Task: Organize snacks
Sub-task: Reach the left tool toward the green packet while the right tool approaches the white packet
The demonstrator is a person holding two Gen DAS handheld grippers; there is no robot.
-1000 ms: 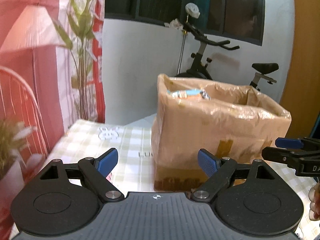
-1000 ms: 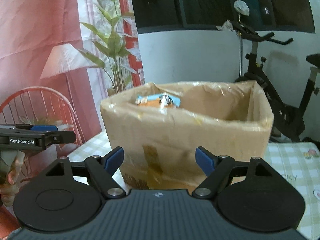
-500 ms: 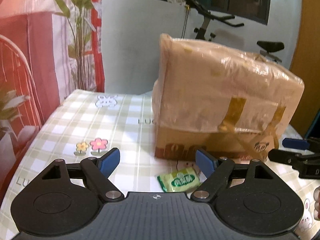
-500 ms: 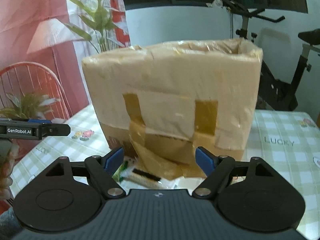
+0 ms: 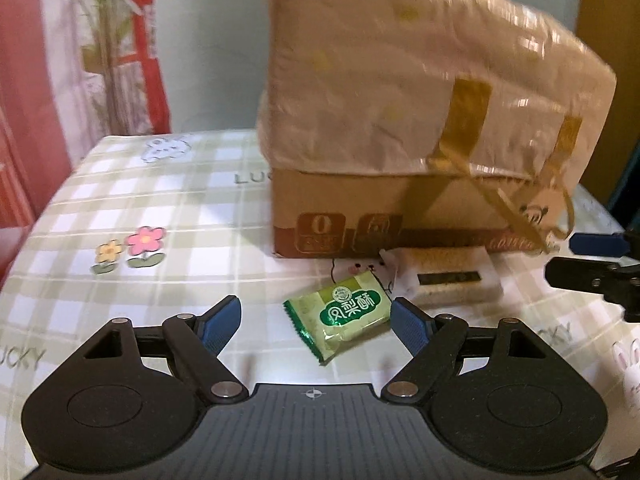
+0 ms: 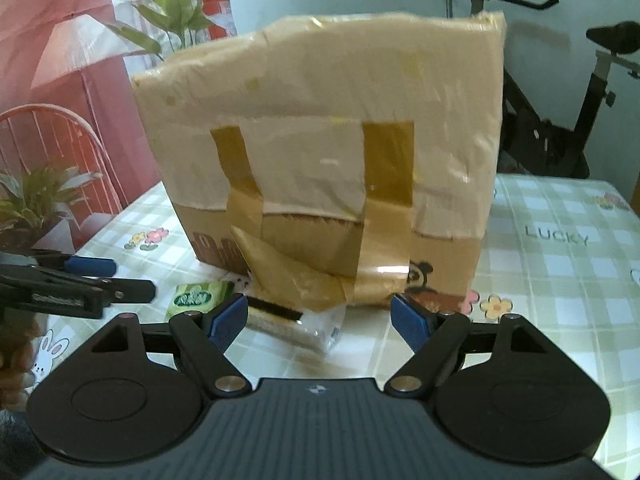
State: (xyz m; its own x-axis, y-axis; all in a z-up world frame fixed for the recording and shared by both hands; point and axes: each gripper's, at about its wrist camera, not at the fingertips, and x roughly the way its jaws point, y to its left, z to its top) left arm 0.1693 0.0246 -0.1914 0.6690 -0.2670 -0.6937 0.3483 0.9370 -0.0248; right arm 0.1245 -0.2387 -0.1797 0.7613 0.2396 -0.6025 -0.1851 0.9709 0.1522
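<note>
A glossy green foil snack packet lies flat on the checked bench between the released left tongs, untouched. Right tongs released.

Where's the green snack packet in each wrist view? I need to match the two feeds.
Left wrist: green snack packet low centre, lying between the left gripper fingers.
Right wrist: same packet lower left, just beyond the left finger.
Shared landmark: the taped cardboard box behind it.

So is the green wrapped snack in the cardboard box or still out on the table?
Out: the green wrapped snack lies flat on the checked tablecloth, in front of the taped cardboard box.
</note>
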